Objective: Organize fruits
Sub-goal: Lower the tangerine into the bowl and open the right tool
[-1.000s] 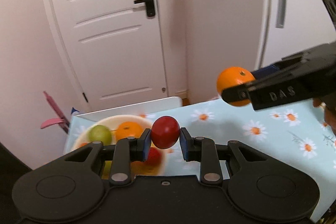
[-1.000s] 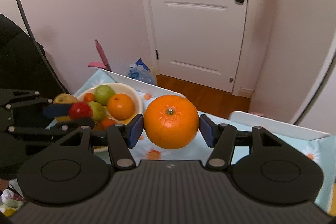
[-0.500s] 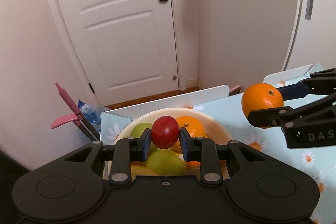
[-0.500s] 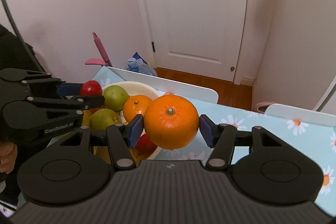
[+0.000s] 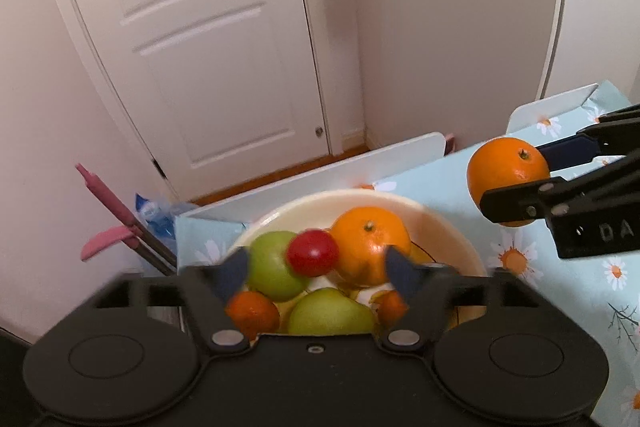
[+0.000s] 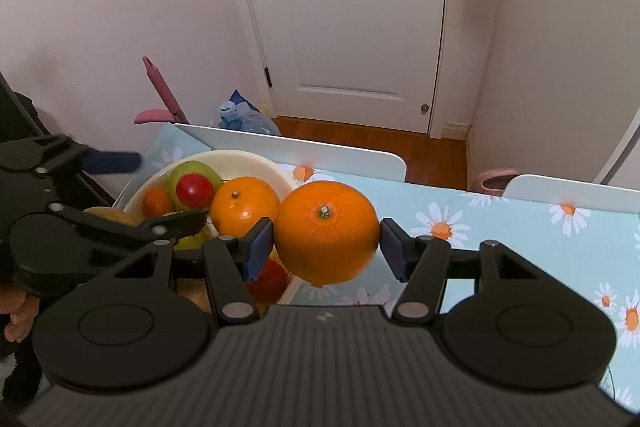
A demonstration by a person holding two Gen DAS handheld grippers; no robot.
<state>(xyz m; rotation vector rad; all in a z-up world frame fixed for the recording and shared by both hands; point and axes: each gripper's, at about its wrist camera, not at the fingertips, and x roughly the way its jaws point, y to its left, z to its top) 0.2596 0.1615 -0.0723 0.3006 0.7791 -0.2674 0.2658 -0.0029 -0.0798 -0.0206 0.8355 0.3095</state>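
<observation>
A cream bowl (image 5: pixel 452 227) holds green apples, an orange (image 5: pixel 370 243) and small tangerines. My left gripper (image 5: pixel 316 271) is open above the bowl; its jaws stand wide apart. A small red fruit (image 5: pixel 312 253) sits free between them over a green apple (image 5: pixel 270 267). It also shows in the right wrist view (image 6: pixel 195 191). My right gripper (image 6: pixel 326 245) is shut on a big orange (image 6: pixel 326 233) and holds it above the table, just right of the bowl (image 6: pixel 256 163). That orange also shows in the left wrist view (image 5: pixel 506 173).
The table has a light blue daisy cloth (image 6: pixel 520 227). White chair backs (image 6: pixel 304 151) stand at its far edge. A white door (image 5: pixel 200 39) and pink walls lie behind. A pink-handled tool (image 6: pixel 160 91) and a water bottle (image 6: pixel 244 115) sit on the floor.
My left gripper has opened and let go of the red fruit over the bowl. My right gripper has moved closer to the bowl with the big orange.
</observation>
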